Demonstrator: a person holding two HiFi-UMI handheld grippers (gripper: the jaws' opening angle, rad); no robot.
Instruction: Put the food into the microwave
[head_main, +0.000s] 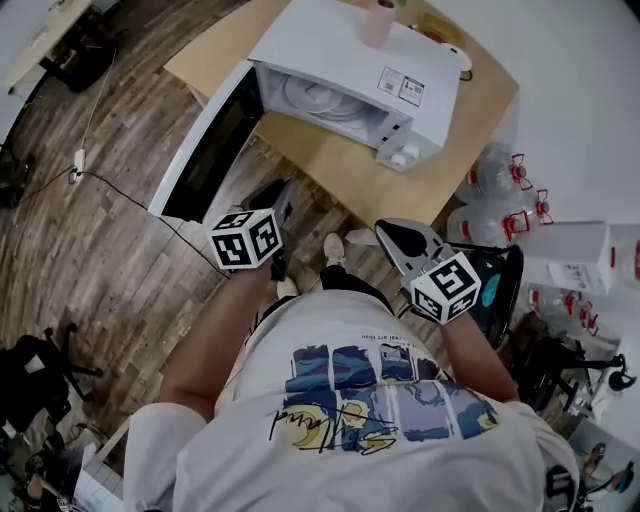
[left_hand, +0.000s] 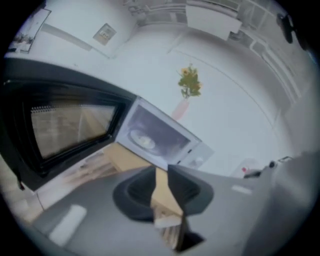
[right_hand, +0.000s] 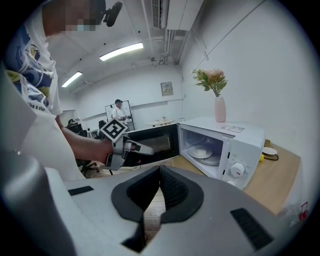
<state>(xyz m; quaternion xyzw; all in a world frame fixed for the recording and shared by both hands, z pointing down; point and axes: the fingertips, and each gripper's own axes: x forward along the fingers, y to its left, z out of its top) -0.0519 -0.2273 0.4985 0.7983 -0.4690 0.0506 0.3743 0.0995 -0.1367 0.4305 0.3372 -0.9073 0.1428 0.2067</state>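
Note:
The white microwave (head_main: 350, 70) stands on a wooden table (head_main: 330, 165) with its door (head_main: 205, 150) swung wide open to the left. Inside, a pale piece of food lies on a plate (right_hand: 202, 152) on the turntable; the plate (left_hand: 142, 141) also shows blurred in the left gripper view. Both grippers hang back from the table, over the floor. My left gripper (head_main: 284, 195) (left_hand: 161, 170) points at the open cavity; its jaws stand a little apart with nothing between them. My right gripper (head_main: 395, 232) (right_hand: 160, 167) is shut and empty, with the left gripper (right_hand: 147, 150) ahead of it.
A pink vase with flowers (right_hand: 220, 109) stands on the microwave's top. A small dish (right_hand: 270, 151) lies on the table behind the microwave. Large water bottles (head_main: 490, 175) and a dark chair (head_main: 500, 280) stand to the right. A person (right_hand: 119, 107) stands far back in the room.

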